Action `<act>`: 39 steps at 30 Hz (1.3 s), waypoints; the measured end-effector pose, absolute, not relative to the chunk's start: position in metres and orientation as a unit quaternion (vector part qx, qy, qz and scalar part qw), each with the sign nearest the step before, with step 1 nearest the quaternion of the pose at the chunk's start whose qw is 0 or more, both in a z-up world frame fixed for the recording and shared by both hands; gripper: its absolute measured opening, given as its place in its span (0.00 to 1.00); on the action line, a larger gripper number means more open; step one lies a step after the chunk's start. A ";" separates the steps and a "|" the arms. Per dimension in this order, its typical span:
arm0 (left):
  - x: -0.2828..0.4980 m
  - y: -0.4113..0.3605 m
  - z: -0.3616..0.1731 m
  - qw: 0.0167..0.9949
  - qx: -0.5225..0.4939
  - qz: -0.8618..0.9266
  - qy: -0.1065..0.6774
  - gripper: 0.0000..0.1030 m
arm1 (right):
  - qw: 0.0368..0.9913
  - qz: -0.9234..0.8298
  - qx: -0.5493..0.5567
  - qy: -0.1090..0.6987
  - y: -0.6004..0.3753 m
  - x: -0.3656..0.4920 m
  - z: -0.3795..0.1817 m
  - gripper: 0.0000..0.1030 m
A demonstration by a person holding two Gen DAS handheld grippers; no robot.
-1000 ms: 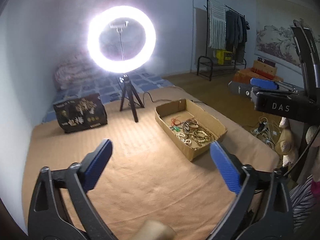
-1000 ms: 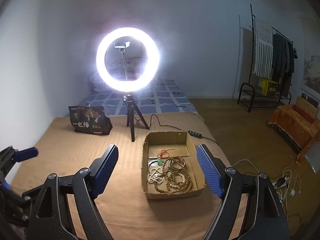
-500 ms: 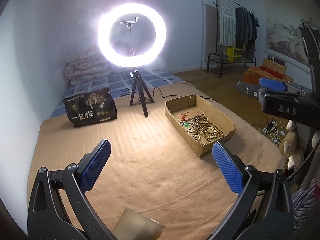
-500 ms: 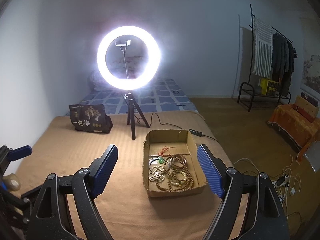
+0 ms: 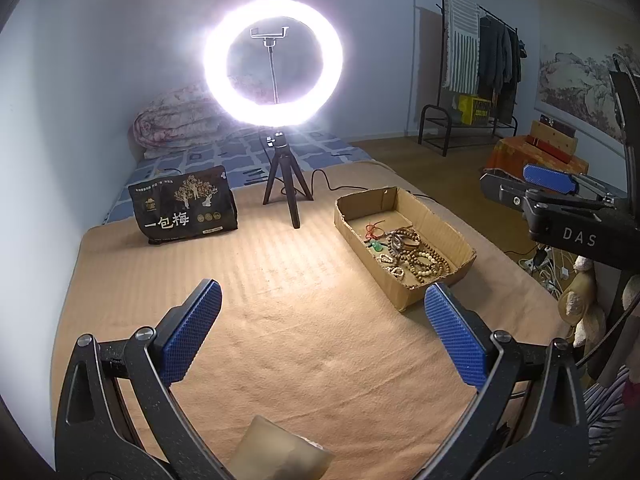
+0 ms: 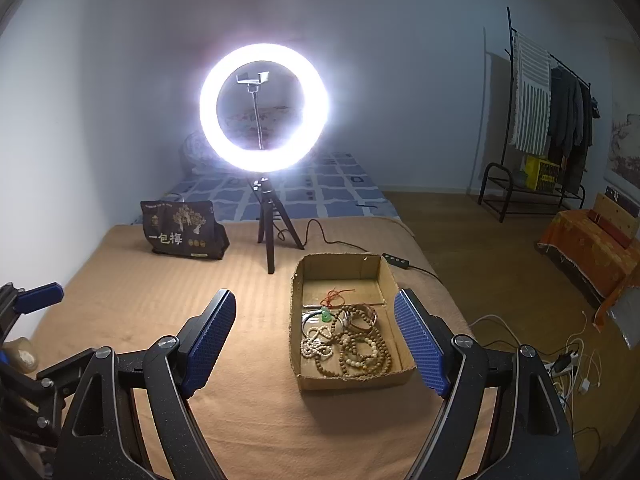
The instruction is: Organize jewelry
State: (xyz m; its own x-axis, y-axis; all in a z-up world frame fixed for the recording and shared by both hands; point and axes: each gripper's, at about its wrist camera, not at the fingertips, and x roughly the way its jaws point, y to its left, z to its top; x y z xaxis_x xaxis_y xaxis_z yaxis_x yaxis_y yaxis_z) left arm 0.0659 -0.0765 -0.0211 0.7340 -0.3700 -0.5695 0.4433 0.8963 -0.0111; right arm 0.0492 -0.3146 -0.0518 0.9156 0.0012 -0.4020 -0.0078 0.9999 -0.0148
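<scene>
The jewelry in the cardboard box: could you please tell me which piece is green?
The small green pendant, lying mid-box beside the red cord. The bead bracelets heaped nearer the gripper are brown or cream.

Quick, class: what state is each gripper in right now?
Left gripper: open, holding nothing.
Right gripper: open, holding nothing.

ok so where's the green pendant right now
The small green pendant lies inside the shallow brown cardboard box, near its left wall in the right wrist view, just behind the wooden bead bracelets.
</scene>
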 end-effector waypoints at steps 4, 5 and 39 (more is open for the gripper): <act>0.066 -0.077 -0.021 0.929 0.064 -0.219 0.291 1.00 | 0.978 0.003 -0.011 0.207 -0.314 0.048 -0.052 0.79; 0.066 -0.077 -0.021 0.929 0.064 -0.218 0.292 1.00 | 0.978 0.003 -0.011 0.207 -0.314 0.048 -0.052 0.79; 0.065 -0.075 -0.023 0.930 0.067 -0.215 0.290 1.00 | 0.976 0.007 -0.017 0.217 -0.314 0.050 -0.058 0.79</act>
